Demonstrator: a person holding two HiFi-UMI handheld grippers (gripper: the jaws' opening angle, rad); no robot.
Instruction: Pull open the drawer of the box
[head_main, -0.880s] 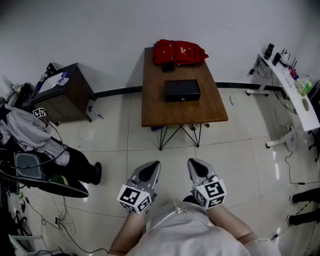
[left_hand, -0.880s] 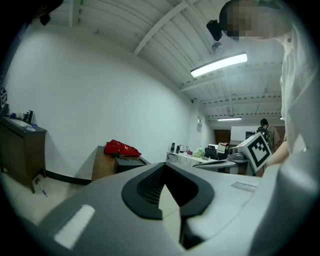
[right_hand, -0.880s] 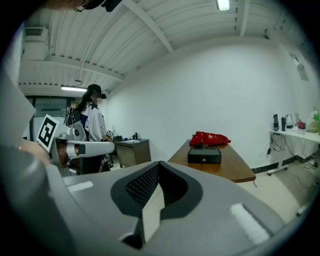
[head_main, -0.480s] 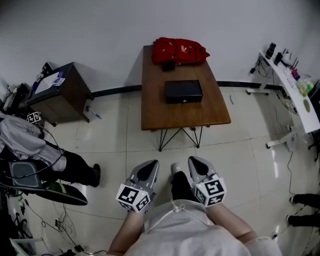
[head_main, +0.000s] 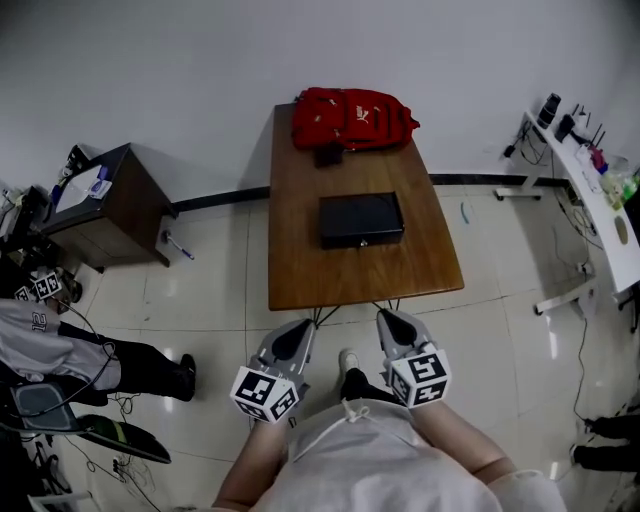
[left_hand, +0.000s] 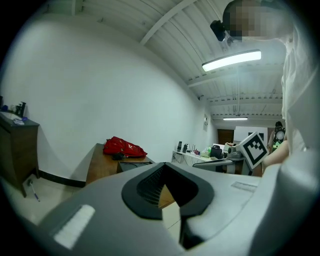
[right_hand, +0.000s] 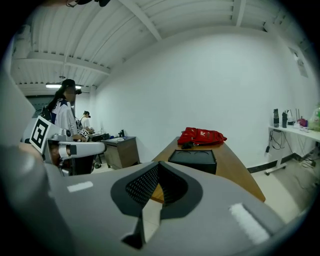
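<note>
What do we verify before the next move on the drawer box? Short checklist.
1. Target located: ok. The black box sits mid-table.
2. Drawer shut, ready to pull: ok. Nothing juts from the box front.
3. Tongs free: ok. Left gripper and right gripper hold nothing.
4. Tongs open for a grasp: not ok. Both pairs are together.
5. In reach: not ok. Both grippers are short of the table's near edge.
6. Handle type: cannot tell, too small.
7. Approach unobstructed: ok. The red backpack lies behind the box.
</note>
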